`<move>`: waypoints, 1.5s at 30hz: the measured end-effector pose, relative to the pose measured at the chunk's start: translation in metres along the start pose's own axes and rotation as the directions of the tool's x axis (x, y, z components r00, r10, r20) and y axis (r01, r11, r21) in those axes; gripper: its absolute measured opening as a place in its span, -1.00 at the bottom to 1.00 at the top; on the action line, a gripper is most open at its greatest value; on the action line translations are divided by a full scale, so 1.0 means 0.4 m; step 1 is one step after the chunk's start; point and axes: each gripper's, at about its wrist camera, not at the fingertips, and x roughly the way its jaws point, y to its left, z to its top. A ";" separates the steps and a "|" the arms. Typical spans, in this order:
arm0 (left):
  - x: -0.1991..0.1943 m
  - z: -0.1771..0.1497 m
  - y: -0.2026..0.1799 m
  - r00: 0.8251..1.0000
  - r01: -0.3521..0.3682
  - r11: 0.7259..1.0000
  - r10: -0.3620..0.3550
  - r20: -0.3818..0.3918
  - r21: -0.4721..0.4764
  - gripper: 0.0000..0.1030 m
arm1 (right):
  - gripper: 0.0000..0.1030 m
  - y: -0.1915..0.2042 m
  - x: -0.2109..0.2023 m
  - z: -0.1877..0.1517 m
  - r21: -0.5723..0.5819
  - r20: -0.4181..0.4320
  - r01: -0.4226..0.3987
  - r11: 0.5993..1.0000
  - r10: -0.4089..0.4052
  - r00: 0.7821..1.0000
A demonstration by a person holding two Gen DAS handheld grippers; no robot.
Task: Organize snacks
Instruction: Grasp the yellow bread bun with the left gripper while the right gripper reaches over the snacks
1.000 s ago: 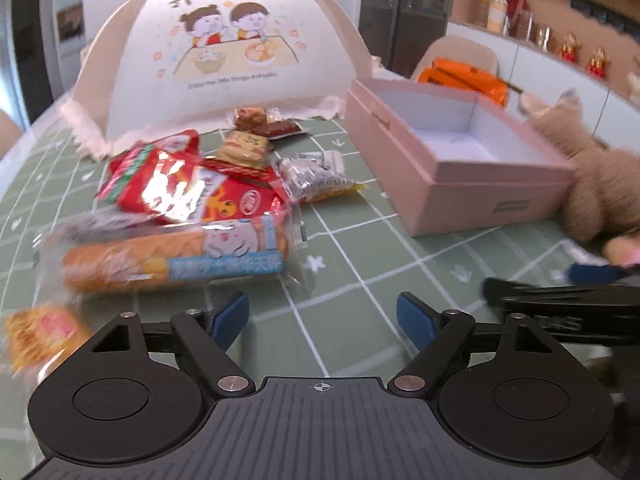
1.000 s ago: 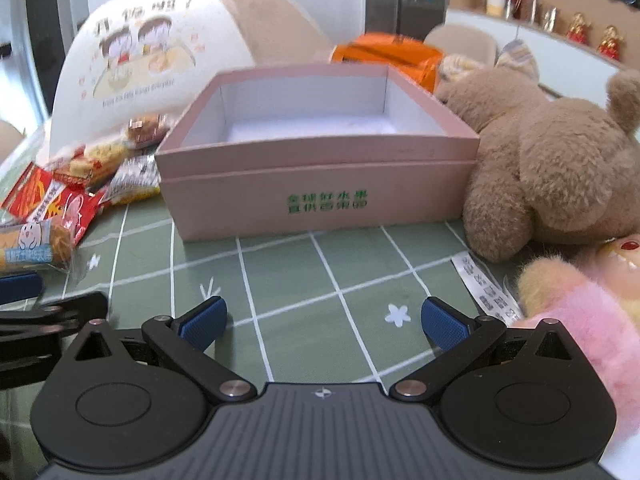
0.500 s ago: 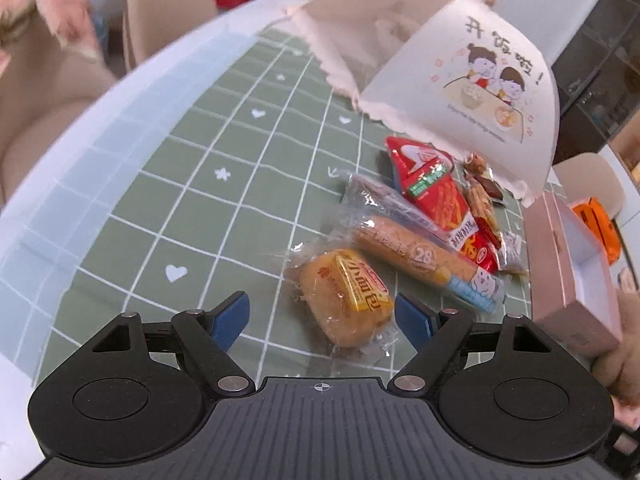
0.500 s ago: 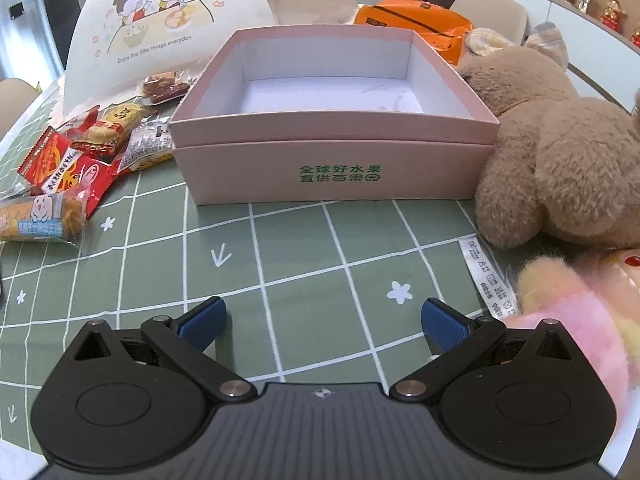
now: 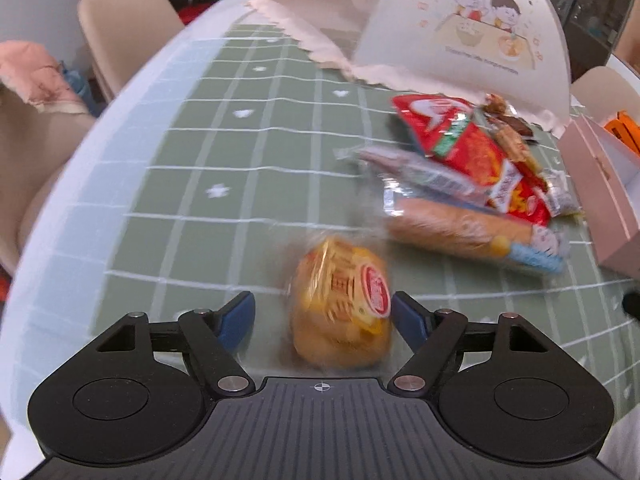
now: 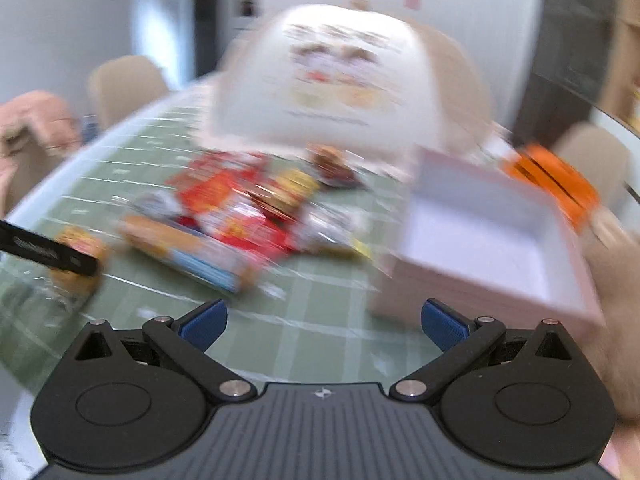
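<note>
Table (image 5: 248, 184), green grid cloth: broad bare stretch left of the snacks, table edge further left. Domed food cover (image 5: 460, 28) at the back. Pink box (image 6: 480, 240) open and empty, right of the snack pile (image 5: 472, 168). Bun packet (image 5: 340, 308) lies nearest, between the left gripper (image 5: 324, 320) fingers (image 5: 408, 320), which are apart and have just been closing; right one nearly touches. Right gripper (image 6: 324, 324): fingers apart, nothing between. Risk: slippery wrapper slides out off-centre.
</note>
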 end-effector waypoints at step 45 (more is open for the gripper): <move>-0.127 -0.049 0.005 0.965 0.263 0.954 -0.262 -0.029 0.145 -0.23 | -0.72 0.094 0.115 0.200 -0.019 -0.256 -0.336 0.942 0.320 0.912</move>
